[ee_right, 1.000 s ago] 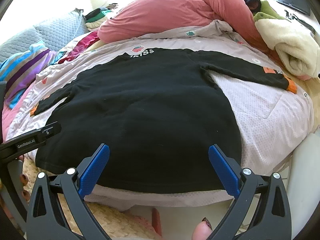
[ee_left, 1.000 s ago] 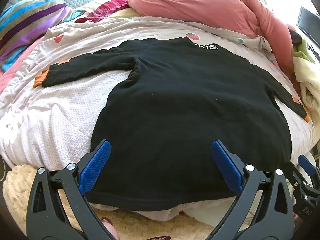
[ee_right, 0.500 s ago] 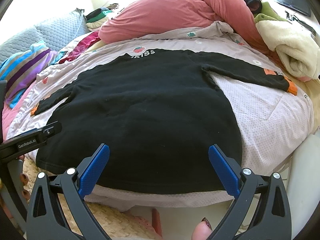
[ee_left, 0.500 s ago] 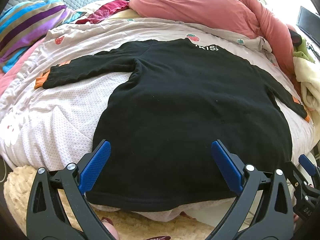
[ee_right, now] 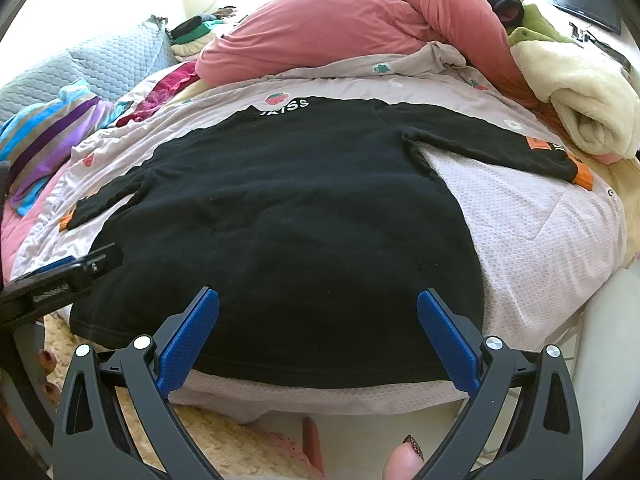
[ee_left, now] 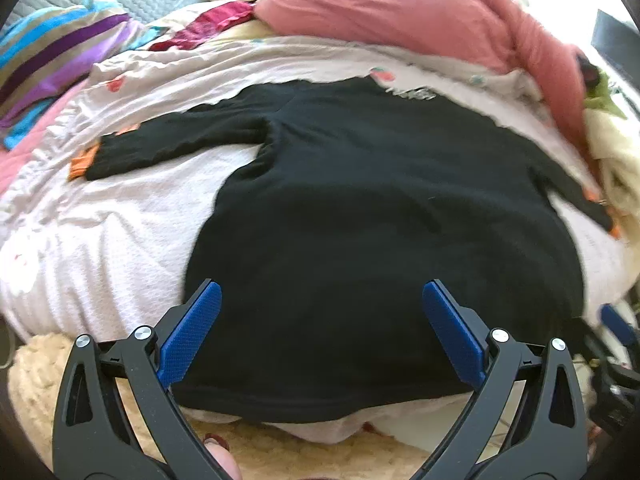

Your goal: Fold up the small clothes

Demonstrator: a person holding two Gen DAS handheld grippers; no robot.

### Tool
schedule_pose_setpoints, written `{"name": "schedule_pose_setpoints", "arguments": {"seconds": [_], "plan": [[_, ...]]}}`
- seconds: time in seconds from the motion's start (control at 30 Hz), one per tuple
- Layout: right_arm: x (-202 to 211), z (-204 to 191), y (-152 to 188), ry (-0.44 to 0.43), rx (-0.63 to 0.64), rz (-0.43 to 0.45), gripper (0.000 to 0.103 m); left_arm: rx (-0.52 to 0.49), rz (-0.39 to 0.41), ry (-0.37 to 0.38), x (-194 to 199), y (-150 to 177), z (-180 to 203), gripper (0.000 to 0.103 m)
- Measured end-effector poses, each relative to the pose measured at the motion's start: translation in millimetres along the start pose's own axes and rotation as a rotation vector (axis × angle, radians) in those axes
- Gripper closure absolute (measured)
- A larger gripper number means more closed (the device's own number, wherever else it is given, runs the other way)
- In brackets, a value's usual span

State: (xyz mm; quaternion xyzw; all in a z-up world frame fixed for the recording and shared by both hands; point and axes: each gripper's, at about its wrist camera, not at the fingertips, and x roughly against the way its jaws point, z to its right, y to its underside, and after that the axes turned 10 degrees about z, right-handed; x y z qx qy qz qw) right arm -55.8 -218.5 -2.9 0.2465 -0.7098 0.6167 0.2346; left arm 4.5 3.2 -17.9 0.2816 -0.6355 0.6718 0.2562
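1. On the bed's pale quilt (ee_right: 532, 216): black long-sleeved top (ee_right: 288, 216), laid flat, both sleeves spread outward, orange cuffs showing, hem at the near edge.
2. Left gripper (ee_left: 318, 330): fingers wide apart, holding nothing, poised over the hem's left portion.
3. Right gripper (ee_right: 318, 338): fingers wide apart, empty, over the hem's right portion.
4. Progress, judged: garment spread and smoothed; no fold yet made.
5. Remaining, judged: sleeves inward, body folded up, every fold outstanding.
6. Surroundings: pink duvet (ee_right: 340, 20), cream blanket (ee_right: 580, 92), striped pillow (ee_left: 52, 52).
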Motion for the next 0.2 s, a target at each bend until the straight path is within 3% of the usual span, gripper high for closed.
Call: {"name": "schedule_pose_setpoints", "arguments": {"seconds": [0.2], "plan": [[0.6,-0.3,0.4,0.006,0.0,0.003,0.004,0.028,-0.015,0.015,-1.4,2.6,-4.6,0.008]]}}
